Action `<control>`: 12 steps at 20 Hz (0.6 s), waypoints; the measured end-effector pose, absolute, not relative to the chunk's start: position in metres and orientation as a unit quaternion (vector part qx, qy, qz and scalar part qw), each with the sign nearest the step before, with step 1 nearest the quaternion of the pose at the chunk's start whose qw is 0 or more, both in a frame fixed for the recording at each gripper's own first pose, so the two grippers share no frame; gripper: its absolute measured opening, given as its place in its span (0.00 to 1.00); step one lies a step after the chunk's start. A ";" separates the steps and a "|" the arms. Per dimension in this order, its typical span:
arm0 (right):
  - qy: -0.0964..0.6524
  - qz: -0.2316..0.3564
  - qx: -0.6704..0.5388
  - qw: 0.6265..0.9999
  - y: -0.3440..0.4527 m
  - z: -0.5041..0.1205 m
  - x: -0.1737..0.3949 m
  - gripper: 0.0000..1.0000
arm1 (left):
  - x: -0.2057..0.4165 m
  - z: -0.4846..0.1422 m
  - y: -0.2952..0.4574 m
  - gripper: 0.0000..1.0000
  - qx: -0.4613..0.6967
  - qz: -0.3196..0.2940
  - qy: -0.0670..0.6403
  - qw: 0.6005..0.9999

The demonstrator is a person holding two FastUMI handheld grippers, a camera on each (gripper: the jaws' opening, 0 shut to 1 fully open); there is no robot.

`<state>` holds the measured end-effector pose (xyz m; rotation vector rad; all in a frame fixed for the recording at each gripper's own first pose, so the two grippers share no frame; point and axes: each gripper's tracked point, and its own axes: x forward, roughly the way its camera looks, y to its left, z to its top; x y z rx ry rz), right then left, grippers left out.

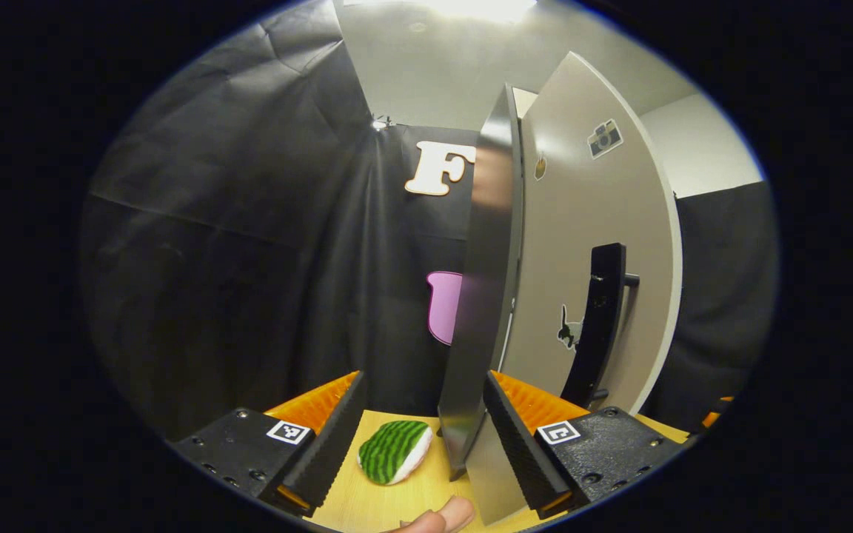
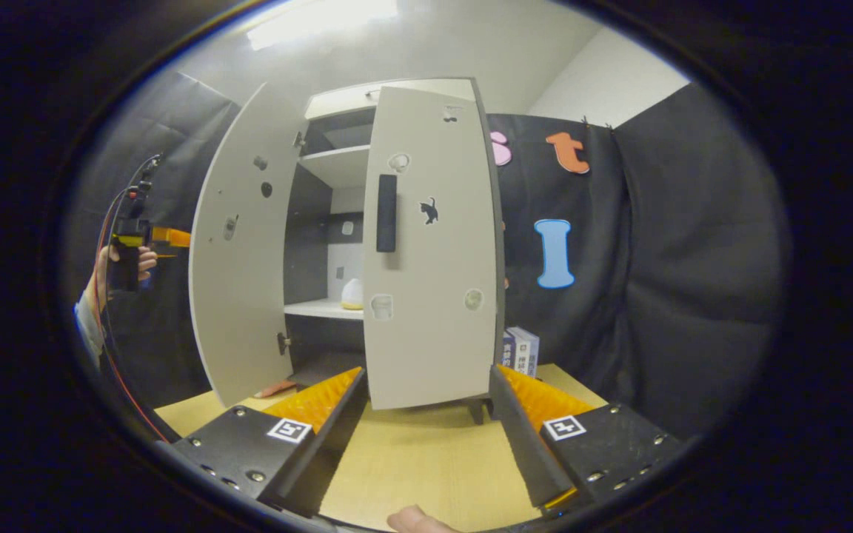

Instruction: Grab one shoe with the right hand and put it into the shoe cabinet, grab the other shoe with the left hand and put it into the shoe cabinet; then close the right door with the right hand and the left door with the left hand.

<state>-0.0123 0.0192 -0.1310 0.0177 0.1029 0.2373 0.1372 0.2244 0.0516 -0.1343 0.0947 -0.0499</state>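
Both claws gape empty; the stiff left door (image 1: 482,296) probably swings lightly if pushed near its free edge.

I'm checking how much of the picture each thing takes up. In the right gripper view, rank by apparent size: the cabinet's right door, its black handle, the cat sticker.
1. right door
2. black handle
3. cat sticker

No text reads clearly; the box (image 2: 521,350) beside the cabinet (image 2: 426,244) has illegible print.
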 end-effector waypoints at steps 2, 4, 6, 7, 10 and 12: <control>0.042 0.105 -0.009 0.994 0.011 -0.138 -0.020 0.98 | 0.145 0.049 0.216 0.96 -0.054 -0.026 0.061 0.996; 0.034 0.102 -0.024 0.994 0.010 -0.136 -0.024 0.98 | 0.150 0.051 0.194 0.93 -0.057 -0.046 0.072 0.995; 0.014 0.109 -0.016 0.994 0.009 -0.125 -0.030 0.98 | 0.144 0.066 0.189 0.96 -0.047 -0.034 0.059 0.997; 0.014 0.120 -0.011 0.993 0.011 -0.125 -0.031 0.98 | 0.151 0.069 0.186 0.92 -0.040 -0.035 0.053 0.997; 0.008 0.123 0.010 0.992 0.000 -0.121 -0.029 0.98 | 0.152 0.071 0.180 0.93 -0.037 -0.024 0.065 0.997; 0.009 0.118 0.021 0.993 -0.007 -0.121 -0.026 0.98 | 0.150 0.073 0.177 0.93 -0.034 -0.022 0.066 0.997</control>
